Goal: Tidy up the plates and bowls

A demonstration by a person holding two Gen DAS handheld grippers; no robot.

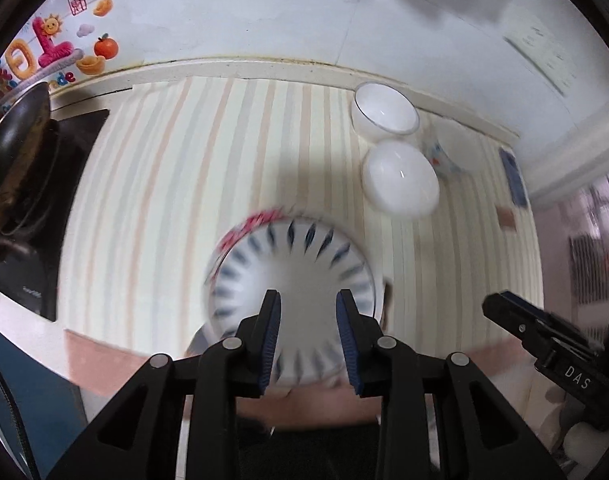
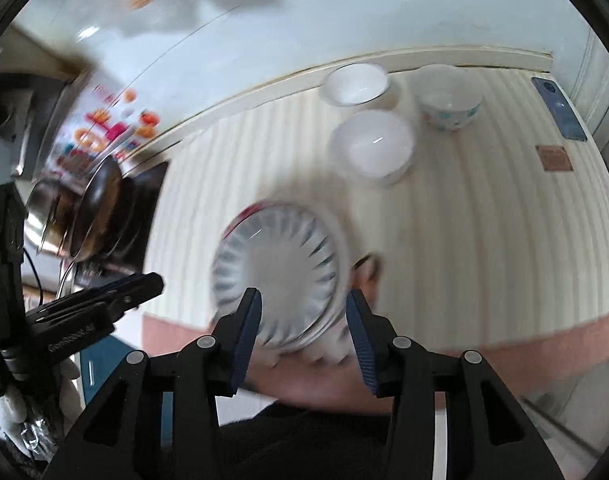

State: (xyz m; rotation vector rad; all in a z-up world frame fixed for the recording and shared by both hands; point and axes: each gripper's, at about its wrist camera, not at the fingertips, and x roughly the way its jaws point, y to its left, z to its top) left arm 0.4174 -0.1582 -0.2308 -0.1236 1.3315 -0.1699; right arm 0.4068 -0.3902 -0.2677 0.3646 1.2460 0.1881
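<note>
A white plate with blue radial strokes (image 1: pixel 292 268) (image 2: pixel 280 260) lies on top of a red-patterned plate (image 1: pixel 246 226) near the front of the striped counter (image 1: pixel 164 200); both are blurred. My left gripper (image 1: pixel 308 300) hovers over the plate's near half, jaws a little apart with nothing between the pads. In its own view my right gripper (image 2: pixel 303 298) hangs over the same plate with jaws wider apart and empty. Each gripper shows at the edge of the other's view: right gripper (image 1: pixel 494 304), left gripper (image 2: pixel 152 282).
Two white bowls (image 1: pixel 384 110) (image 1: pixel 400 178) and a patterned bowl (image 2: pixel 450 98) stand at the back right. A dark pan (image 2: pixel 100 208) sits on the stove at the left. A phone (image 2: pixel 558 108) lies at the far right. A person's dark clothing fills the bottom.
</note>
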